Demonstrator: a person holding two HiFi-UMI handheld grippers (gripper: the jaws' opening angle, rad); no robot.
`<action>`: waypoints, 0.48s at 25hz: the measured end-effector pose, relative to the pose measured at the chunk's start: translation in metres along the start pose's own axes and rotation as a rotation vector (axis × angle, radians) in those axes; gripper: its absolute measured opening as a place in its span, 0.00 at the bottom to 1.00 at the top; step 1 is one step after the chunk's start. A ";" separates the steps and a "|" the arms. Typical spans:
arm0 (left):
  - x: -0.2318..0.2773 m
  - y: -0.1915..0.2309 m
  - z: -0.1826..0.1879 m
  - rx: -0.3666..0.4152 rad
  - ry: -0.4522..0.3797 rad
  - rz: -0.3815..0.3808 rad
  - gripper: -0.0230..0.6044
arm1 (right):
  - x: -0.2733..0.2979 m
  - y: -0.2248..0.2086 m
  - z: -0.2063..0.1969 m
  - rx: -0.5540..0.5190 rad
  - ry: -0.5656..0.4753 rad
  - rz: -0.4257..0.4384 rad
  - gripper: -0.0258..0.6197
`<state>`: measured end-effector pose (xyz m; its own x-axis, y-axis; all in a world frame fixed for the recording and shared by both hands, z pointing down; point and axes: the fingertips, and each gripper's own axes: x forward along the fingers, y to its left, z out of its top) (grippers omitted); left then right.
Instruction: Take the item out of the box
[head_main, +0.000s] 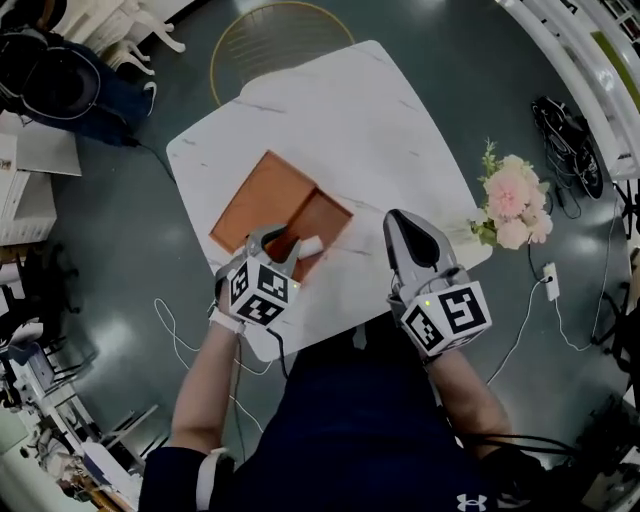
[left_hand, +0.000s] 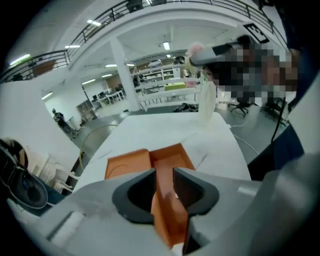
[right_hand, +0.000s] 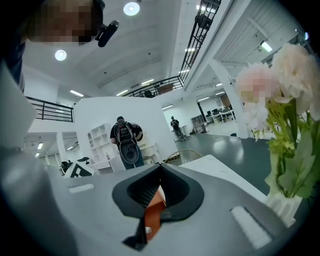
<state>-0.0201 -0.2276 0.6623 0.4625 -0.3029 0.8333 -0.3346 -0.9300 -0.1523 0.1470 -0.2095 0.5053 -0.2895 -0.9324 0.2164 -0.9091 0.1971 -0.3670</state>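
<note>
An orange box lies open on the white marble table (head_main: 350, 110): its flat lid (head_main: 262, 195) sits to the left and its base (head_main: 325, 222) to the right. My left gripper (head_main: 284, 246) is at the base's near edge, and a small white thing (head_main: 311, 243) shows beside its tip. In the left gripper view the jaws (left_hand: 164, 175) stand apart, with the orange box (left_hand: 170, 160) in the gap between them. My right gripper (head_main: 412, 238) hovers over bare table right of the box. Its jaws (right_hand: 161, 167) meet at the tips and hold nothing.
A white vase of pink flowers (head_main: 512, 200) stands at the table's right corner, close to my right gripper. A gold wire chair (head_main: 280, 40) is beyond the table's far edge. Cables lie on the dark floor (head_main: 560, 300). A person with a backpack (right_hand: 125, 142) stands far off.
</note>
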 end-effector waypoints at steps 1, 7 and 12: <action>0.008 -0.008 -0.006 0.039 0.040 -0.033 0.23 | -0.001 -0.002 -0.003 0.002 0.004 -0.007 0.04; 0.045 -0.047 -0.040 0.233 0.252 -0.205 0.30 | 0.001 0.005 -0.015 -0.011 0.021 0.004 0.04; 0.064 -0.055 -0.059 0.274 0.354 -0.240 0.31 | -0.001 0.000 -0.024 0.011 0.033 -0.006 0.04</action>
<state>-0.0208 -0.1837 0.7550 0.1774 -0.0291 0.9837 -0.0034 -0.9996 -0.0289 0.1402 -0.2011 0.5273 -0.2942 -0.9230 0.2482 -0.9076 0.1884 -0.3752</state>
